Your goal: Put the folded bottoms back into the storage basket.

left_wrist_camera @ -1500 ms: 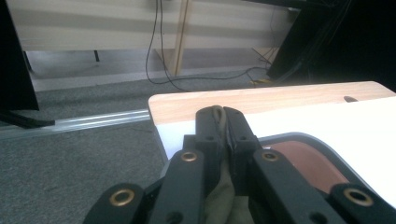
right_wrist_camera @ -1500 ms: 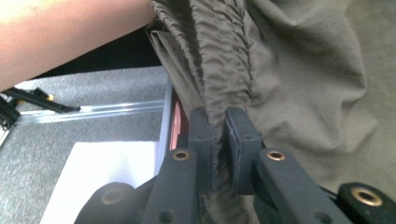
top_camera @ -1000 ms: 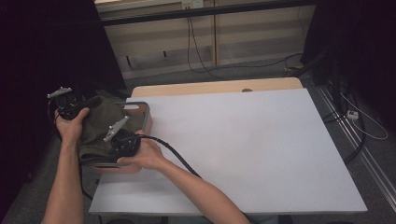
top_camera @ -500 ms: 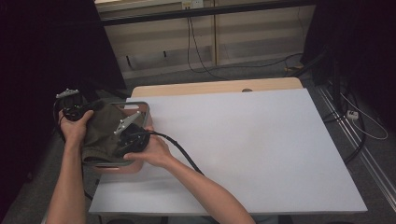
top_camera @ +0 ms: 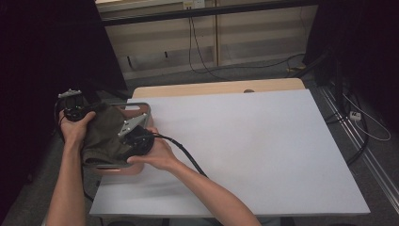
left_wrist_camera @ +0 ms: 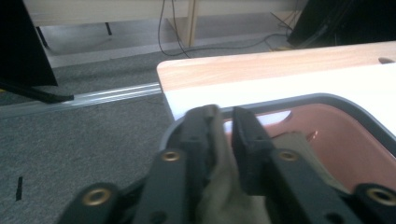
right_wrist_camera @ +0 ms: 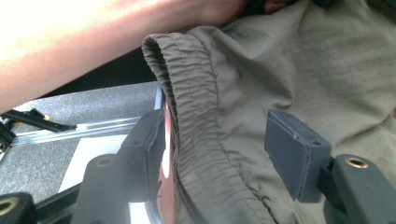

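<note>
An olive-green garment (top_camera: 104, 136) with an elastic waistband (right_wrist_camera: 196, 116) lies bunched in a pinkish basket (top_camera: 142, 107) with a grey rim, at the table's left edge. My left gripper (top_camera: 87, 109) sits at the basket's far left corner. Its jaws have just been opening: a fold of the cloth (left_wrist_camera: 217, 154) still lies between them, and a narrow gap shows at the tips of the left gripper (left_wrist_camera: 224, 126). My right gripper (top_camera: 118, 142) reaches in from the table side. Its jaws have also been opening, and the right gripper (right_wrist_camera: 217, 140) now stands wide around the waistband without pressing it.
A white sheet (top_camera: 244, 150) covers the table, with a wooden strip (top_camera: 216, 87) along the far edge. Dark panels stand left and right. Cables (top_camera: 202, 56) trail over the grey carpet behind, and a metal floor rail (top_camera: 362, 150) runs at the right.
The right hand has shifted a little to the right and farther from me with its gripper. Both grippers' jaws stand wider. The left hand has kept its place.
</note>
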The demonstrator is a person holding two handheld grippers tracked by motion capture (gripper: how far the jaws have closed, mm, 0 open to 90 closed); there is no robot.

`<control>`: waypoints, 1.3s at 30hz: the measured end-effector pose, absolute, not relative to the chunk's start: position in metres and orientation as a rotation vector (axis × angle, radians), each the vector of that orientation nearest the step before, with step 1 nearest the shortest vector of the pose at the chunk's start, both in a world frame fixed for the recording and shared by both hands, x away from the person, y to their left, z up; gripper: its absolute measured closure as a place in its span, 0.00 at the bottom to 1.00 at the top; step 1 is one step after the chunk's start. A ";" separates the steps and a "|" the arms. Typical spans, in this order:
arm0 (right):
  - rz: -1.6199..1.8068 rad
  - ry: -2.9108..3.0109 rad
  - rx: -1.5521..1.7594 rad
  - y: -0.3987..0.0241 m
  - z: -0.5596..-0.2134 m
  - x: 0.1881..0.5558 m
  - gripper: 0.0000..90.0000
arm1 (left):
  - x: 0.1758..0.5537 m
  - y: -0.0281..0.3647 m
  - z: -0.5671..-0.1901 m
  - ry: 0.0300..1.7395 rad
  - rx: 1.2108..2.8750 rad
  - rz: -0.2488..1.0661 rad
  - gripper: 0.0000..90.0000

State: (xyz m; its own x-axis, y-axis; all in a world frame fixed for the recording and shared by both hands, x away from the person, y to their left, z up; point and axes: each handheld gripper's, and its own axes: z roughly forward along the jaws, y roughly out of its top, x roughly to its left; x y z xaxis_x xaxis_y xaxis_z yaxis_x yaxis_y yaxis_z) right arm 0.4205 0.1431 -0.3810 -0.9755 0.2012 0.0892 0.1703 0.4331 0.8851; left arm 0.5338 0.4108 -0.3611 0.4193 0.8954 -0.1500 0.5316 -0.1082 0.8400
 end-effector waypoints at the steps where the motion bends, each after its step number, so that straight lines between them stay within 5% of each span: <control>1: 1.626 2.634 0.342 0.142 -0.381 0.420 0.41 | 0.532 0.413 -0.360 1.235 1.762 0.498 0.77; 7: 1.587 2.624 0.348 0.134 -0.381 0.416 0.31 | 0.517 0.427 -0.360 1.256 1.717 0.498 0.52; 13: 1.596 2.581 0.386 0.125 -0.384 0.411 0.15 | 0.501 0.439 -0.365 1.287 1.690 0.512 0.44; 24: 1.621 2.550 0.431 0.101 -0.392 0.404 0.08 | 0.478 0.440 -0.374 1.237 1.732 0.454 0.94; 39: 1.623 2.521 0.443 0.086 -0.392 0.397 0.09 | 0.492 0.419 -0.387 1.283 1.892 0.393 0.97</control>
State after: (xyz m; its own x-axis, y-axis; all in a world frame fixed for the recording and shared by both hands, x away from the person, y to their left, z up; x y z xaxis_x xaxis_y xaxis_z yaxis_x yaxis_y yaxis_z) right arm 0.3971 0.0862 -0.3919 -0.9512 0.3020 0.0638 0.1831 0.3856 0.9043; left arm 0.4924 0.4187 -0.3867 0.4376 0.8824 -0.1731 0.6345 -0.1666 0.7548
